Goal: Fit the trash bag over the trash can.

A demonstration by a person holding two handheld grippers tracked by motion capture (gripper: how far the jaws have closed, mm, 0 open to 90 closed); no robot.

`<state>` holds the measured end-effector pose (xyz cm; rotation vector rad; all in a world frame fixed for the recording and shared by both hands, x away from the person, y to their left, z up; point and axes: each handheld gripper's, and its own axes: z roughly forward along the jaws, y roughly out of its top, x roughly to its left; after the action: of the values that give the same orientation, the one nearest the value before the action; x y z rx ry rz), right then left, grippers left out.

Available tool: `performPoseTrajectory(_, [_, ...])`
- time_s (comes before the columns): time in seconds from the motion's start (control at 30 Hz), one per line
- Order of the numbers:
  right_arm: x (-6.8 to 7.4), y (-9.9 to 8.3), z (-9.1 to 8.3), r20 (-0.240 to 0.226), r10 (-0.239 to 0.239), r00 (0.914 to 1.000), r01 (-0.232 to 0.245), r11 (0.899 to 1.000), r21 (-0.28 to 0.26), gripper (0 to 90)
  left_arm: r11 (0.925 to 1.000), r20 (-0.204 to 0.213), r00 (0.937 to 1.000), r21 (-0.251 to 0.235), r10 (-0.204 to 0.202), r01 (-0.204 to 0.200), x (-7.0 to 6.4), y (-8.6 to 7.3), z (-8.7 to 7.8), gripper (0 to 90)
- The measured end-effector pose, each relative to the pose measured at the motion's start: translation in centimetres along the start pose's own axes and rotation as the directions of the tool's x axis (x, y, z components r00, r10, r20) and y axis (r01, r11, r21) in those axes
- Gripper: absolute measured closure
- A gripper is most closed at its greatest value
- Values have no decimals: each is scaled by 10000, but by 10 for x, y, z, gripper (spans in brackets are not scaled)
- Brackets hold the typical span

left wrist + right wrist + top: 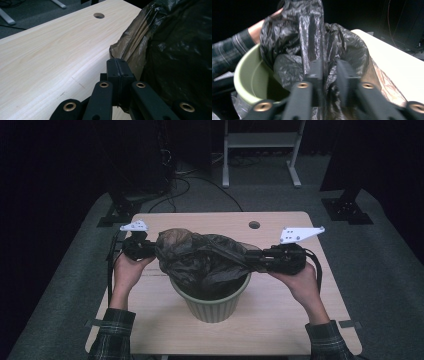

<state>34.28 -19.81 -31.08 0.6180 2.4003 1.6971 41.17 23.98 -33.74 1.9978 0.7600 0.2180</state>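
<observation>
The black bin bag is gripped at 9 and 3 o'clock by 2 closed grippers, left and right; even spreading over the green bin's rim seems needed.

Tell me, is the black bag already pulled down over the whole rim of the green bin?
No, the black bag is held stretched above the green bin, whose front rim is bare.

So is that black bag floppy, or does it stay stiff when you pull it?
Probably floppy: the black plastic bag sags and crumples between the left gripper and the right gripper, drooping into the green bin. It looks very thin and light, since its stretched edge shows see-through brown in the left gripper view. Its shiny film may be slippery.
</observation>
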Motion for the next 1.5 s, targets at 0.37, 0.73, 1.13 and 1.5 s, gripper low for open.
performPoseTrajectory(0.37, [26, -11, -12, -642, -468, 9968, 454, 9987, -241, 898, 10000, 195, 9998, 0, 89, -89, -5, 0, -6, 900])
performPoseTrajectory(0.73, [73, -43, 1, -1867, -858, 9787, 939, 9950, 352, 898, 10000, 266, 9996, -47, 79, -77, -9, -5, -11, 900])
performPoseTrajectory(1.13, [93, -71, 43, -2707, -723, 9599, 1200, 9791, 1642, 898, 9999, 205, 9997, 34, -134, 133, -3, -18, -11, 900])
performPoseTrajectory(1.5, [84, -94, 53, -2380, -431, 9703, 1036, 9632, 2479, 898, 9992, 174, 9995, 307, -274, 268, -1, -24, -1, 900])
